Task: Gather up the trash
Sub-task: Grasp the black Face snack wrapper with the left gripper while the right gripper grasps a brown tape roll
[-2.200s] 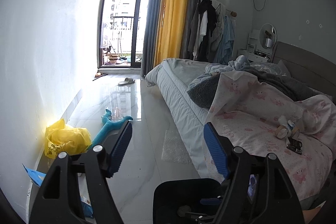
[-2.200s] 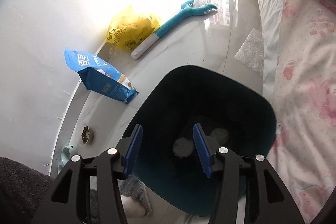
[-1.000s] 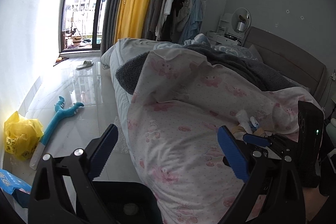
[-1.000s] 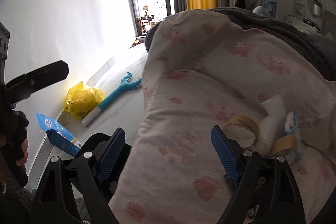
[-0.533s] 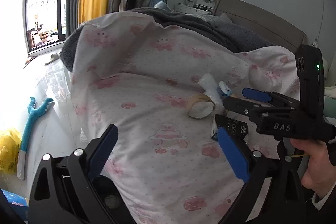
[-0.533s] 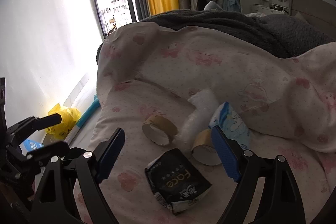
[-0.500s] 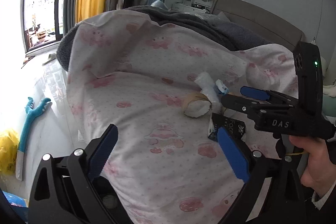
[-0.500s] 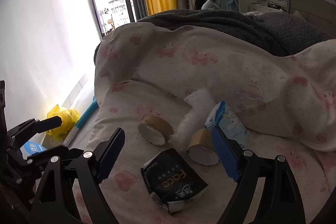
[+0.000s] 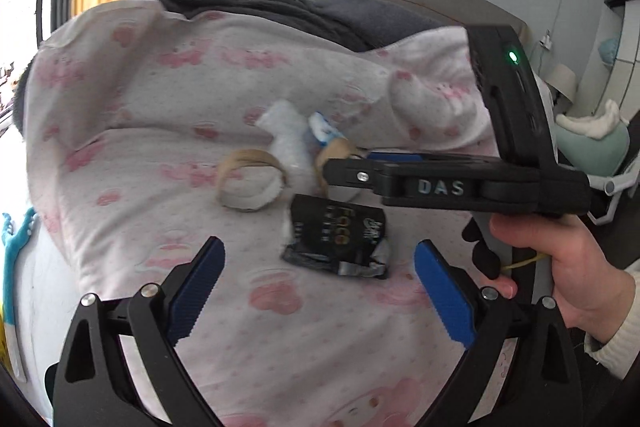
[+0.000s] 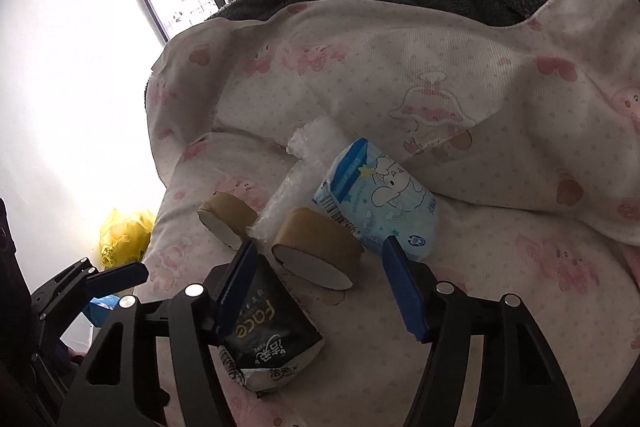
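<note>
A small pile of trash lies on the pink-patterned quilt (image 10: pixel 440 75). It holds a black tissue pack (image 9: pixel 336 239) (image 10: pixel 268 339), two brown tape rolls, a strip of bubble wrap (image 10: pixel 296 179) and a blue-and-white tissue pack (image 10: pixel 380 203). My right gripper (image 10: pixel 320 279) is low over the pile. Its jaws are closing, and the nearer tape roll (image 10: pixel 316 251) lies between the pads without touching them. The farther roll (image 10: pixel 226 221) (image 9: pixel 250 183) lies to the left. My left gripper (image 9: pixel 320 279) stands wide open, just short of the black pack.
A person's hand (image 9: pixel 560 259) holds the right gripper's handle at the right of the left wrist view. A dark grey blanket (image 9: pixel 280 11) lies beyond the quilt. On the floor to the left are a yellow bag (image 10: pixel 124 235) and a teal toy (image 9: pixel 16 239).
Both grippers swung from the floor and bin to the bed and came in low over the pile. The right jaws have narrowed around the nearer tape roll.
</note>
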`<state>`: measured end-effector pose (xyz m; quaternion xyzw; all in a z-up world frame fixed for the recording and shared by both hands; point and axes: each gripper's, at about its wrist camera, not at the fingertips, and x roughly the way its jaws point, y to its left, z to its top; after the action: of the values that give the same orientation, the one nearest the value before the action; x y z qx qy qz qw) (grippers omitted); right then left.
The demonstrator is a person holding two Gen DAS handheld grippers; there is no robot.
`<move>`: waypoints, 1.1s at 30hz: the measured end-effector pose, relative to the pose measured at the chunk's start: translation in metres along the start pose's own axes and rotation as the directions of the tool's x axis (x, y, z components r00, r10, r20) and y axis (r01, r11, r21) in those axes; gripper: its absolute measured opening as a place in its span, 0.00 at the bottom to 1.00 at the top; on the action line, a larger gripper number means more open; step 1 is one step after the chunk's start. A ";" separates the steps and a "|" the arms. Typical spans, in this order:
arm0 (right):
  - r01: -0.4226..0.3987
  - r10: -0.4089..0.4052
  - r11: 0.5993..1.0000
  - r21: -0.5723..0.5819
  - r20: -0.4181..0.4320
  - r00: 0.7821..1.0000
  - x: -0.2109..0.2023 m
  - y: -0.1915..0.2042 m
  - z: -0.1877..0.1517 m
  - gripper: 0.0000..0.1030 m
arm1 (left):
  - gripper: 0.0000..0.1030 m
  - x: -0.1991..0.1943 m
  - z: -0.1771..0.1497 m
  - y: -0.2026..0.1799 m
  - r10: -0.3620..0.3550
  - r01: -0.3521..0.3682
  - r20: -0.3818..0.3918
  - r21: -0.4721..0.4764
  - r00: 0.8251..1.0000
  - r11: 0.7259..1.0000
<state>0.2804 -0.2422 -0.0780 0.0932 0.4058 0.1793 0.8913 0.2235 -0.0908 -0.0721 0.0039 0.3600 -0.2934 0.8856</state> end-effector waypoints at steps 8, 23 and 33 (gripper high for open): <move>-0.057 0.057 0.998 -0.003 -0.020 0.998 0.002 -0.004 -0.001 0.57 | 0.94 0.027 -0.002 -0.017 -0.010 0.012 -0.057 0.038 0.998 0.999; -0.103 0.104 0.995 0.018 -0.055 0.993 0.019 -0.010 0.004 0.47 | 0.70 0.042 -0.004 -0.017 0.046 -0.043 -0.091 0.035 0.995 0.998; -0.103 0.104 0.994 0.037 -0.017 0.994 0.000 -0.001 0.014 0.46 | 0.69 0.014 -0.009 -0.005 0.021 -0.018 -0.068 0.038 0.997 0.999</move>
<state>0.2918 -0.2434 -0.0694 0.1283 0.4119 0.2187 0.8752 0.2229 -0.1004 -0.0868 0.0339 0.3847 -0.2909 0.8753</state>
